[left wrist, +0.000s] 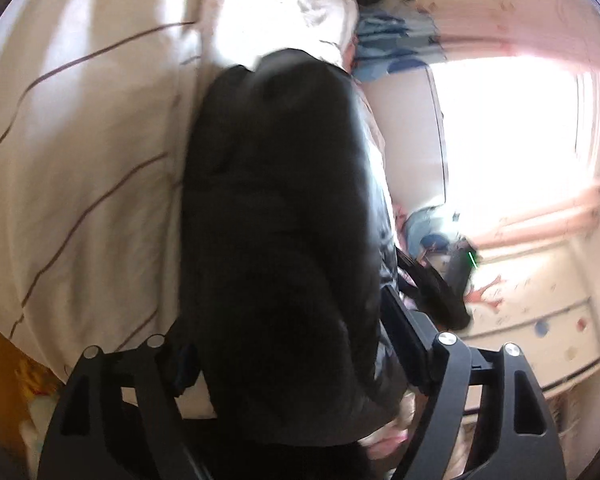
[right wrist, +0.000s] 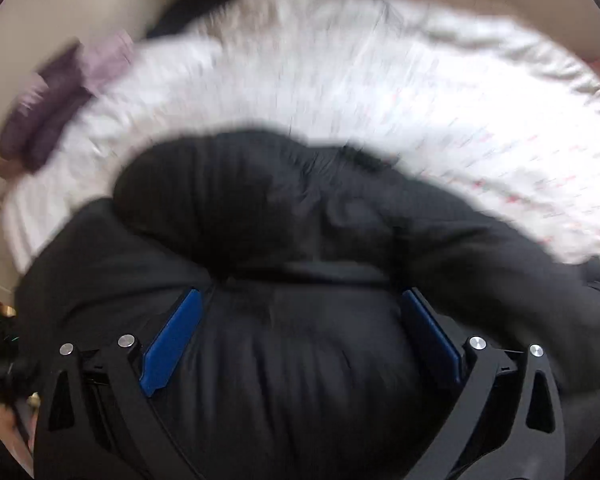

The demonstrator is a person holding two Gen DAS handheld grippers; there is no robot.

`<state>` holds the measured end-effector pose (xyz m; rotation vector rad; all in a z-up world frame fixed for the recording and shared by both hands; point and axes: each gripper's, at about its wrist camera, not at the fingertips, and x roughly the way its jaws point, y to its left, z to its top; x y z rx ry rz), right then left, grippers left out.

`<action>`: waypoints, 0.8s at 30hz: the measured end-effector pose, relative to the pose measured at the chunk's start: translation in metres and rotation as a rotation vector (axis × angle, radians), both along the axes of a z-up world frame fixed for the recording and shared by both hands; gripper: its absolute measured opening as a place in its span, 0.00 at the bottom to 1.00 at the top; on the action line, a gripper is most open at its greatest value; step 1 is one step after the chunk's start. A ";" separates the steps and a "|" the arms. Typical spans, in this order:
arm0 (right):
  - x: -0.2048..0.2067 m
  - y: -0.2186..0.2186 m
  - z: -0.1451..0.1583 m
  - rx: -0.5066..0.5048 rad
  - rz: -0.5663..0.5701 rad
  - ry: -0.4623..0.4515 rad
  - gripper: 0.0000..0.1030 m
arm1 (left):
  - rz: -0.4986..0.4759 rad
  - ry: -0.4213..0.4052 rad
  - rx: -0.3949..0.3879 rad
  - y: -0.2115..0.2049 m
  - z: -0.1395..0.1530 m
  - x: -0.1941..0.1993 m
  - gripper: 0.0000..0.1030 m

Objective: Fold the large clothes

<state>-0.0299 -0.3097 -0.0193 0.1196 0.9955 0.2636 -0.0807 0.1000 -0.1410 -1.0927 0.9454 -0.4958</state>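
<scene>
The bulky black padded jacket (right wrist: 300,264) lies on the bed, on a white sheet with small pink marks (right wrist: 380,80). In the left wrist view it lies just right of a cream cover with thin brown stripes (left wrist: 80,160).

The right gripper (right wrist: 300,336) has its jaws spread wide. The puffy black fabric bulges between the blue pads (right wrist: 172,336), but whether they press on it I cannot tell.

The left gripper (left wrist: 296,364) is also far open, with the jacket filling the space between its fingers. Its pads are mostly hidden, so I cannot tell if it holds anything.

I think the main risk is the thick, slippery filling. If a jaw closes on the swollen part and not on an edge, the fabric may slide out and the fold may spring open. The near edge of the jacket is close to the side of the bed, so a strong pull there could drag it off.
</scene>
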 end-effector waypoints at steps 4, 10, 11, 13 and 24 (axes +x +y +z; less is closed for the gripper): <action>-0.047 -0.058 0.001 -0.048 -0.166 -0.031 0.94 | 0.048 0.065 -0.048 0.016 -0.015 0.026 0.83; -0.085 -0.072 -0.005 0.033 -0.144 0.015 0.94 | 0.057 0.030 0.037 0.001 -0.006 0.036 0.70; -0.097 -0.067 0.007 0.067 -0.129 -0.035 0.94 | 0.038 -0.012 0.115 0.008 -0.001 0.035 0.68; -0.124 -0.055 0.023 0.011 -0.114 -0.101 0.94 | 0.010 -0.079 0.241 0.002 0.014 0.030 0.59; -0.190 -0.080 -0.008 -0.022 -0.288 -0.022 0.94 | -0.066 -0.245 0.583 -0.008 0.051 0.001 0.53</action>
